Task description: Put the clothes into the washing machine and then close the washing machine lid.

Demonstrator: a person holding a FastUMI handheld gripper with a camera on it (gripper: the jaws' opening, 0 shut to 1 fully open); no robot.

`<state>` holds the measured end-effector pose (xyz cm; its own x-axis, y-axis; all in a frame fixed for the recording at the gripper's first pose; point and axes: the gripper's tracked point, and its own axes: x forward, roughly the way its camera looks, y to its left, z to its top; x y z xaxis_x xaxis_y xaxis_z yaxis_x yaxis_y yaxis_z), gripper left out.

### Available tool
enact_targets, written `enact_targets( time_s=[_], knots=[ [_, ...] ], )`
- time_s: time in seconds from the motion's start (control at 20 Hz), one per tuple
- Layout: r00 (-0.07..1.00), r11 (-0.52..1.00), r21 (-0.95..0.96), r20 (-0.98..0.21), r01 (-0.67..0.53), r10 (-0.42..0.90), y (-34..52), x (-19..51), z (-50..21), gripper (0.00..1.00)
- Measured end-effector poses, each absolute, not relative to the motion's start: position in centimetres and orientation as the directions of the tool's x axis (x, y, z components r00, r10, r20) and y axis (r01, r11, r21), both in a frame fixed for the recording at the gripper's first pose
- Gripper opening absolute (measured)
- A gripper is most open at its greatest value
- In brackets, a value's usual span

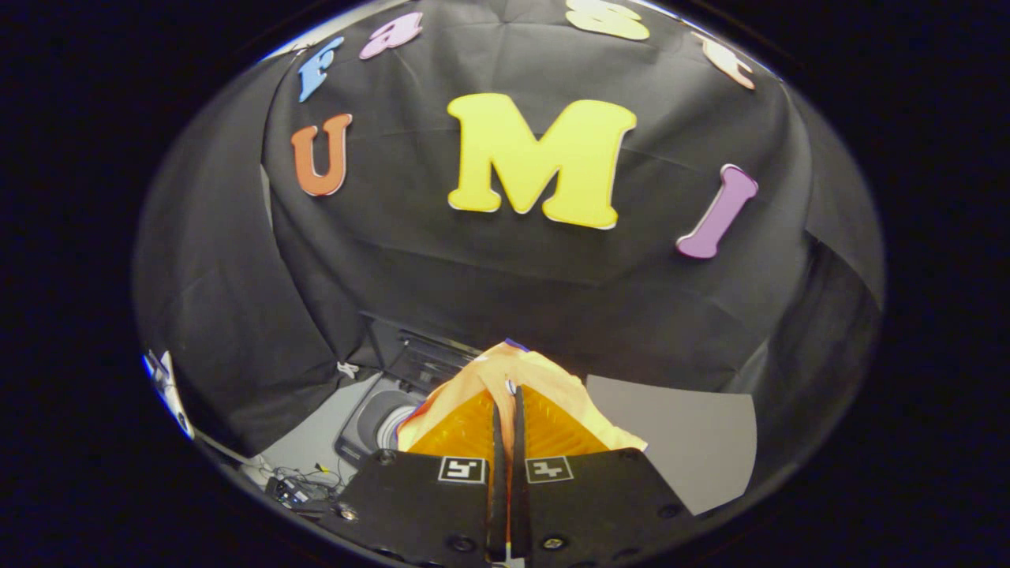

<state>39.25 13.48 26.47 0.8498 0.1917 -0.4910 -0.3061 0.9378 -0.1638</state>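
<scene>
Gripper view: gripper (508, 394) jaws nearly closed, pinching the orange garment (544, 379) — we carry it aloft. Washing machine (379, 414) sits below-left, lid up. Next, we judge: lower over the drum, release.

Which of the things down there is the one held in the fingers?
The orange cloth: the fingers are shut on it, lifting it. The washing machine sits open below and beyond, and the grey board lies flat beside it, both untouched.

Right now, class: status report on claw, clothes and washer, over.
Claw shut on orange garment, held aloft. Washing machine lid open, drum below-left. Nothing blocking.
</scene>
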Motion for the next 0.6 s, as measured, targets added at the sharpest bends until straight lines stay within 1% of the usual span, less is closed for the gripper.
enact_targets(
  time_s=[0.3,0.6],
  knots=[
    [0.821,0.923,-0.144,-0.52,-0.357,0.237,18.9,40.0,24.7,0.05],
    [0.803,0.914,-0.139,-0.541,-0.381,0.252,23.0,40.8,23.2,0.06]
  ],
)
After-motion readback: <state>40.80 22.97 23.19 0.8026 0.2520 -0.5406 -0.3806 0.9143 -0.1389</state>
